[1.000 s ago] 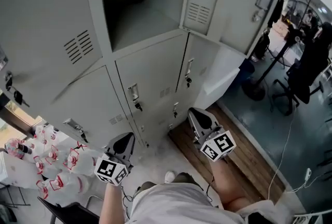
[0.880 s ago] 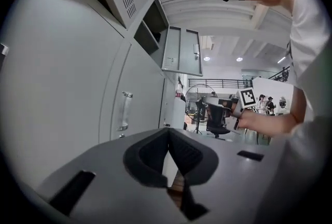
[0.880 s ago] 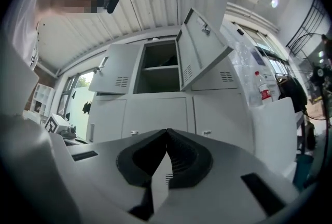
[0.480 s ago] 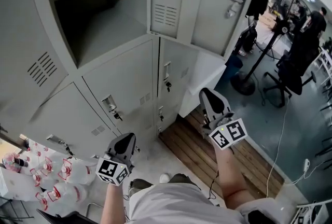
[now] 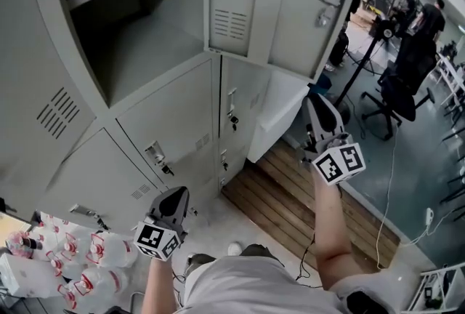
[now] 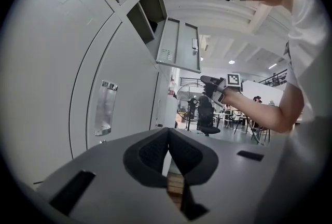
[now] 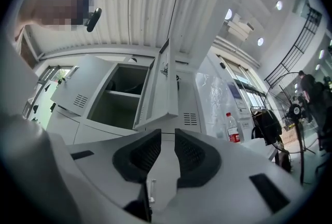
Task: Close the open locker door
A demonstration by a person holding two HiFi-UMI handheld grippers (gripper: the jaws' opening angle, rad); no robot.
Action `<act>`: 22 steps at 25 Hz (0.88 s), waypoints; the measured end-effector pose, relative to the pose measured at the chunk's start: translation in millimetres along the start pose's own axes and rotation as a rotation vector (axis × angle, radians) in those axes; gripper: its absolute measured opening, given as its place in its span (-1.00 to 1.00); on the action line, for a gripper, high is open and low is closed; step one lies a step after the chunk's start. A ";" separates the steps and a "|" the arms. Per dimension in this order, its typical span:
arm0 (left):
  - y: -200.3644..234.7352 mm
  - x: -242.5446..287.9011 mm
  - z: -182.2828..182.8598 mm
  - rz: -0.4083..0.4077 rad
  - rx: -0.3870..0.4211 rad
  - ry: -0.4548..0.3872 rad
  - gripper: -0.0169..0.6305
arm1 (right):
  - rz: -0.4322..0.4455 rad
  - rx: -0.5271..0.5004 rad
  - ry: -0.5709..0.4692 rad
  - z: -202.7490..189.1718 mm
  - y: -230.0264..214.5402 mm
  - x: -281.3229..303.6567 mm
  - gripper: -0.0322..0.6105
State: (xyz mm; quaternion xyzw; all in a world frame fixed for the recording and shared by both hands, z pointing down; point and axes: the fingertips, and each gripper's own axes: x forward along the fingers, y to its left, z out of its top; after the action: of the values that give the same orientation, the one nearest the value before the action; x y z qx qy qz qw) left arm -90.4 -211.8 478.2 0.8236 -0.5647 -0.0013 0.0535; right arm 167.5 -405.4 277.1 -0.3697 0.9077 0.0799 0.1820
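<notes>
The grey locker bank fills the head view. One upper compartment stands open, a shelf inside it. Its door swings out toward me, handle plate at its right edge. My right gripper is raised below the door's lower edge, apart from it. Its jaws are opening and nothing is between them. In the right gripper view the door hangs edge-on above the right gripper. My left gripper stays low by the bottom lockers, jaws shut and empty. The left gripper points along a closed locker door.
Shrink-wrapped water bottles lie at the lower left. A wooden platform runs beneath the lockers, with a white cabinet beside them. An office chair and a fan stand are at the right. A person stands beyond.
My right gripper has risen and moved right toward the open door, and its jaws have parted. The head view has swung, shifting the lockers left. The left gripper has barely moved.
</notes>
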 end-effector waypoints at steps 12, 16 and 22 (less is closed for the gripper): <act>14.1 -0.1 -1.3 -0.035 0.009 0.021 -0.95 | -0.016 -0.003 -0.045 21.7 -11.3 23.5 -0.47; 18.5 0.3 -1.2 -0.034 0.008 0.022 -0.95 | -0.011 0.002 -0.042 20.2 -13.2 25.3 -0.47; 21.1 3.2 -0.3 -0.041 0.011 0.027 -0.95 | 0.003 -0.006 -0.045 21.5 -11.1 27.5 -0.53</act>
State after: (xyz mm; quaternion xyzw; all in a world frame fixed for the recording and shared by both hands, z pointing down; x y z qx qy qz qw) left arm -108.8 -222.3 480.6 0.8353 -0.5468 0.0117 0.0564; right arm 162.9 -425.0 246.5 -0.3671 0.9036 0.0911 0.2012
